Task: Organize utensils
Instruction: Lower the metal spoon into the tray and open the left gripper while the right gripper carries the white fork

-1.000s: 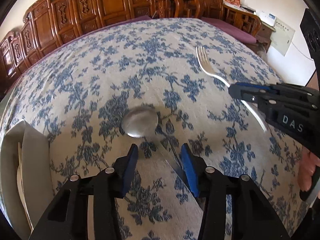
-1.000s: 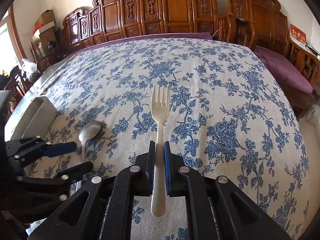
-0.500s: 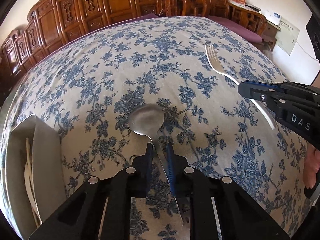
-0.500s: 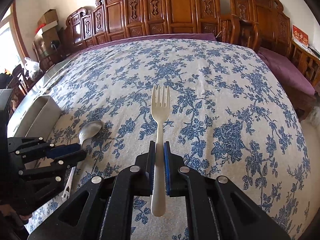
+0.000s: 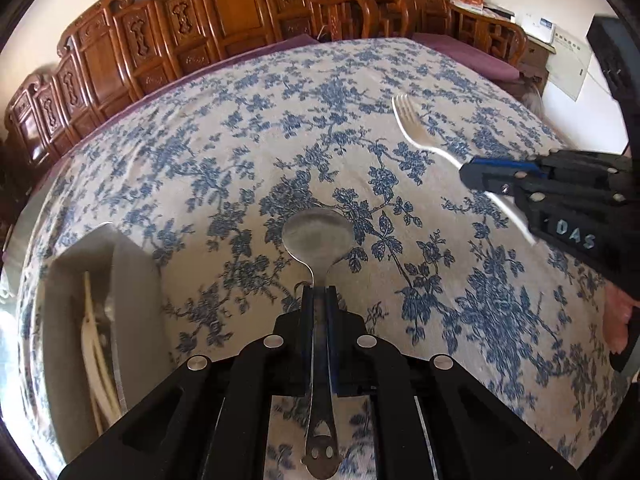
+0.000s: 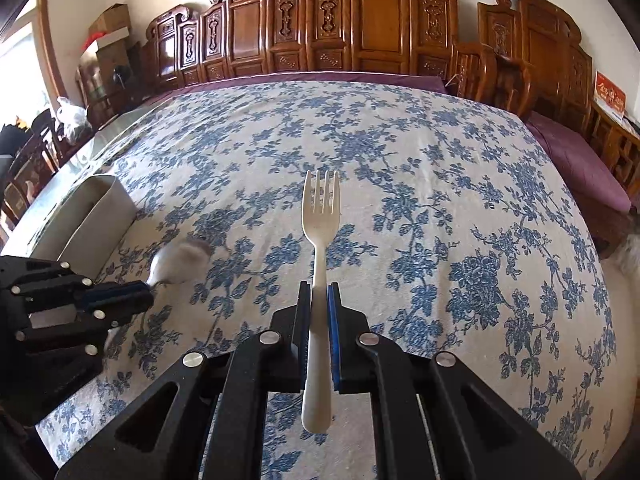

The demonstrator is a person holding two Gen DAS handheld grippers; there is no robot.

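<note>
metal spoon (image 5: pixel 318 236) clamped by its handle in the left gripper (image 5: pixel 319 294), jaws fully closed on it, bowl sticking out ahead over the cloth, handle end hanging back under the gripper body. looks lifted clear of the table, can't confirm a gap. from the right wrist view the bowl is motion-blurred

white plastic fork (image 6: pixel 320 216) pinched mid-handle in the right gripper (image 6: pixel 319 292), jaws tight on it, tines forward, handle end poking out behind the pads. held above the cloth

white utensil holder (image 5: pixel 132 280) stands on the table's left edge, just beside the left gripper. some pale utensils already stand inside, count unclear

blue floral tablecloth (image 6: pixel 440 200) is bare ahead and to the right of both grippers, lots of room there. far and right edges drop to a purple cushioned bench (image 6: pixel 576 160), carved wooden chair backs (image 6: pixel 360 32) behind it. cardboard boxes (image 6: pixel 108 28) by the far left wall

the two grippers are well apart, fork to the right of the spoon

count: 1 spoon, 1 fork, 1 holder, 2 grippers; a bit of the person's hand (image 5: pixel 618 320) shows at the right edge of the left wrist view
</note>
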